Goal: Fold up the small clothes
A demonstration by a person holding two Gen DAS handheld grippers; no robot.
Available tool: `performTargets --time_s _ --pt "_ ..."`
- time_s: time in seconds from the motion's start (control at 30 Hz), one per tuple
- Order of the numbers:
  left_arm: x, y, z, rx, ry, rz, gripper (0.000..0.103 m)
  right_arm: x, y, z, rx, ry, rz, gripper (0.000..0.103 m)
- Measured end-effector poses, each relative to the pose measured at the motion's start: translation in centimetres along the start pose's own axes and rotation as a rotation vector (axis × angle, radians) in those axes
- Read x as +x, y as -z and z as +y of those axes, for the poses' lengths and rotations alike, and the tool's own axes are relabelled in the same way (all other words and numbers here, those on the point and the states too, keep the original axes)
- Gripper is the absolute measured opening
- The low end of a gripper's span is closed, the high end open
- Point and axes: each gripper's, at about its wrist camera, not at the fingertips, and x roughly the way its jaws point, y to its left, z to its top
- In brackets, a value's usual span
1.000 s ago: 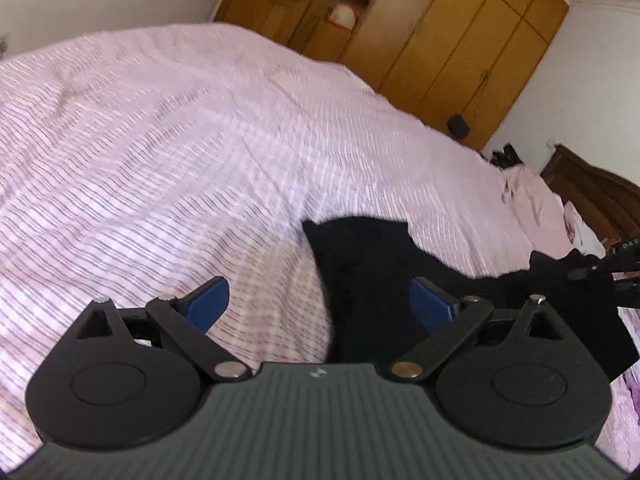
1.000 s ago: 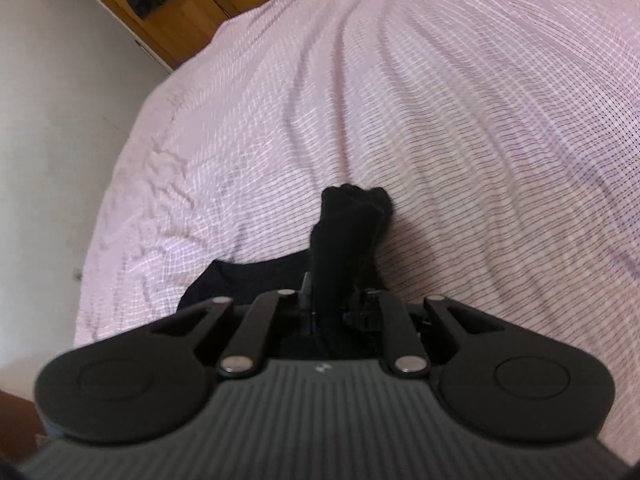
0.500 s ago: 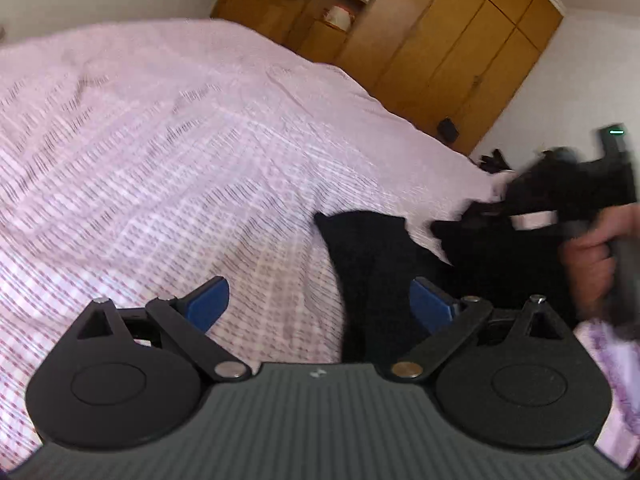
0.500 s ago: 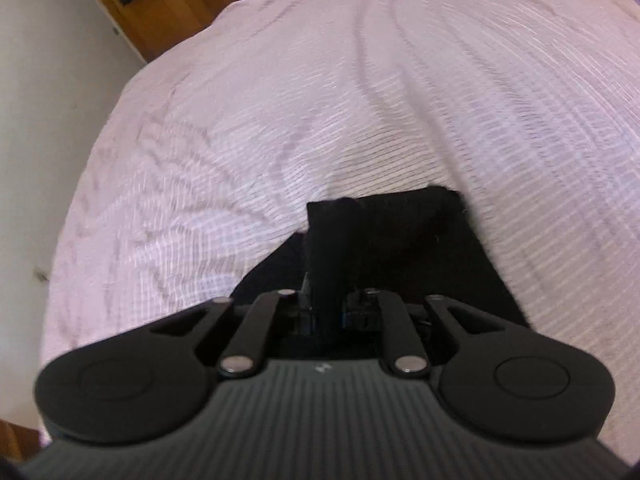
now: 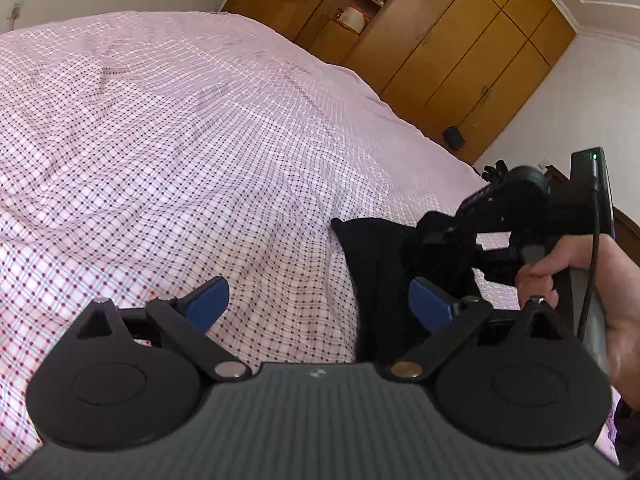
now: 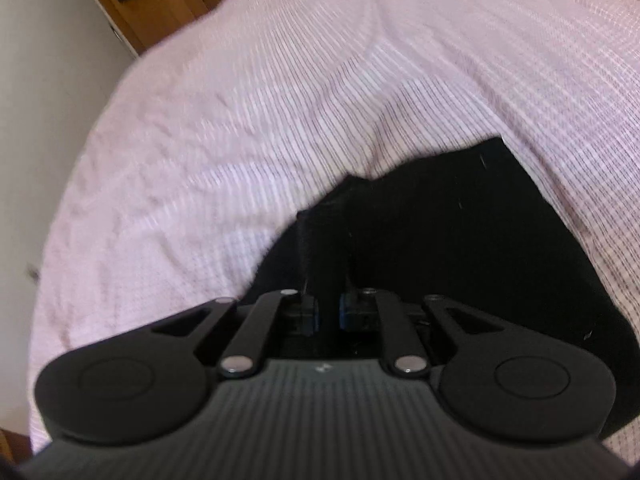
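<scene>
Right now my left tongs (image 5: 318,306) hang wide open over the pink checked bedspread (image 5: 180,152), their blue pads (image 5: 208,298) well apart with nothing between them. Just ahead of them, a small black cloth garment (image 5: 376,264) lies on the bed, and its near edge runs under my right-hand pad. My right tongs (image 6: 328,312) are clamped tight on a raised fold of that black garment (image 6: 460,240), the strip of fabric standing up between the two pads while the rest spreads flat on the bedspread (image 6: 280,100) to the right. From the left camera I see the right tongs (image 5: 436,240) low over the far side of the garment, with a hand (image 5: 600,292) on the handle. Behind the bed stand brown wooden wardrobes (image 5: 460,48).
</scene>
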Motion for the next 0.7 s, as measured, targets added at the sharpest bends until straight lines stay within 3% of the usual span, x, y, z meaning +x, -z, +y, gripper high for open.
performTargets --time_s 0.23,0.43,0.57,0.7 --pt "-0.5 -0.1 0.2 -0.004 -0.007 -0.01 0.099 2.0 1.6 -0.2 -0.008 -0.038 0.035 0.011" --pt "-0.3 0.0 0.1 0.012 -0.013 -0.002 0.099 1.0 1.1 0.3 -0.004 -0.089 0.004 0.01" --pt "0.0 0.1 -0.1 0.019 -0.011 0.018 0.099 1.7 0.8 0.9 -0.118 -0.017 0.033 0.012" --pt "0.0 0.2 -0.2 0.031 -0.011 0.018 0.099 2.2 0.8 -0.1 -0.099 -0.077 0.043 0.012"
